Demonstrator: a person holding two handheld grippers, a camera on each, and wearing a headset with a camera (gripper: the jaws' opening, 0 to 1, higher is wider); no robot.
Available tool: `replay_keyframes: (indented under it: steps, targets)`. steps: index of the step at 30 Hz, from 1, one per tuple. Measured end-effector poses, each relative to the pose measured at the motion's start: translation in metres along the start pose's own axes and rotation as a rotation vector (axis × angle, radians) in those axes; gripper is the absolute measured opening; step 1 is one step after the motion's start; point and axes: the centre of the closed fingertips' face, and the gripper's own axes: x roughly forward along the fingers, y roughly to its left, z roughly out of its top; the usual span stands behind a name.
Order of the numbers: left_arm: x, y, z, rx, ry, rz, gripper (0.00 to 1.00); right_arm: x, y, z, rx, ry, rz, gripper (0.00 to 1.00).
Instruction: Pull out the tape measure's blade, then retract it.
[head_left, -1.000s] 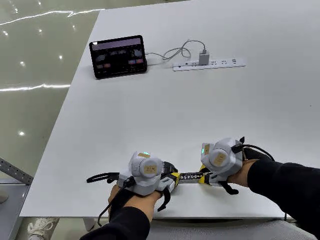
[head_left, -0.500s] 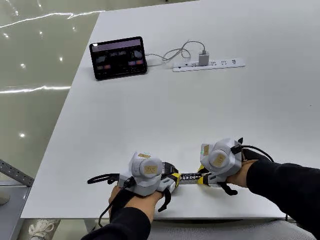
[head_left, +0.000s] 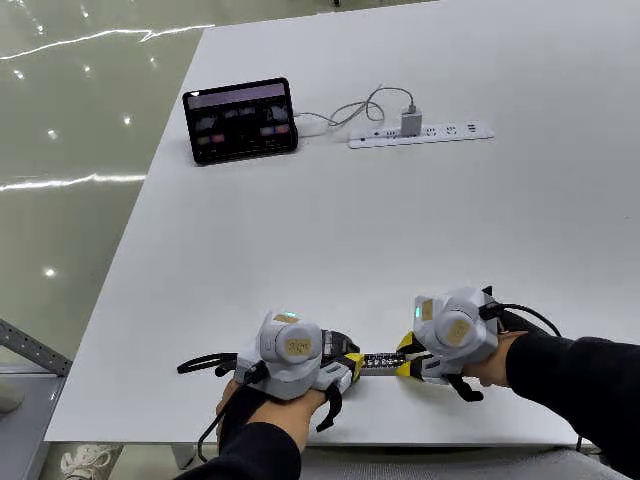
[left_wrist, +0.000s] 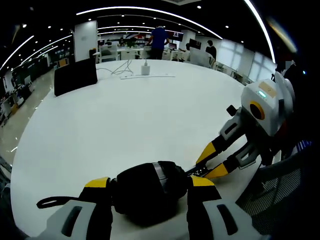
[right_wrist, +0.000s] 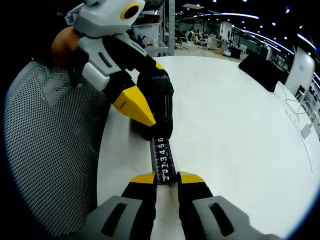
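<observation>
Left gripper (left_wrist: 150, 182) is clamping the black tape measure (right_wrist: 157, 97) between its fingers, low over the table (head_left: 350, 230). Right gripper (right_wrist: 166, 177) is pinching the blade (right_wrist: 160, 155) tip, and the short blade is running straight from one gripper's fingers to the other's.

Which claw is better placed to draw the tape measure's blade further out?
Probably right. The right claw pinches the tip of the black numbered metal blade, while the left claw clamps the black rounded tape measure case, anchoring it.

The blade (right_wrist: 161, 159) carries black numerals: 2 to 6 read clearly, with perhaps a 1 at its tip. The tablet's (head_left: 241, 120) screen text is too small to read.
</observation>
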Motion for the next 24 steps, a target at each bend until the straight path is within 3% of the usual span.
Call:
replay_keyframes:
  steps: [12, 13, 14, 16, 24]
  targets:
    - [-0.0006, -0.0006, -0.0004, 0.009, 0.004, -0.004, 0.55, -0.0015, 0.0031, -0.0013, -0.125, 0.008, -0.027, 0.12]
    - [-0.0004, -0.0002, -0.0008, 0.007, 0.005, -0.006, 0.55, -0.0019, 0.0027, -0.0011, -0.117, 0.007, -0.023, 0.11]
    - [0.0, 0.0, -0.001, 0.007, 0.004, -0.007, 0.55, -0.0015, 0.0036, -0.0011, -0.062, 0.003, -0.015, 0.11]
    - [-0.0003, 0.0, -0.0007, 0.001, 0.004, -0.01, 0.55, -0.0007, 0.002, 0.0001, -0.095, -0.005, -0.01, 0.1]
    - [-0.0002, 0.0, -0.0006, 0.0, 0.002, -0.014, 0.55, 0.0054, 0.0028, 0.0075, -0.092, -0.015, -0.003, 0.1]
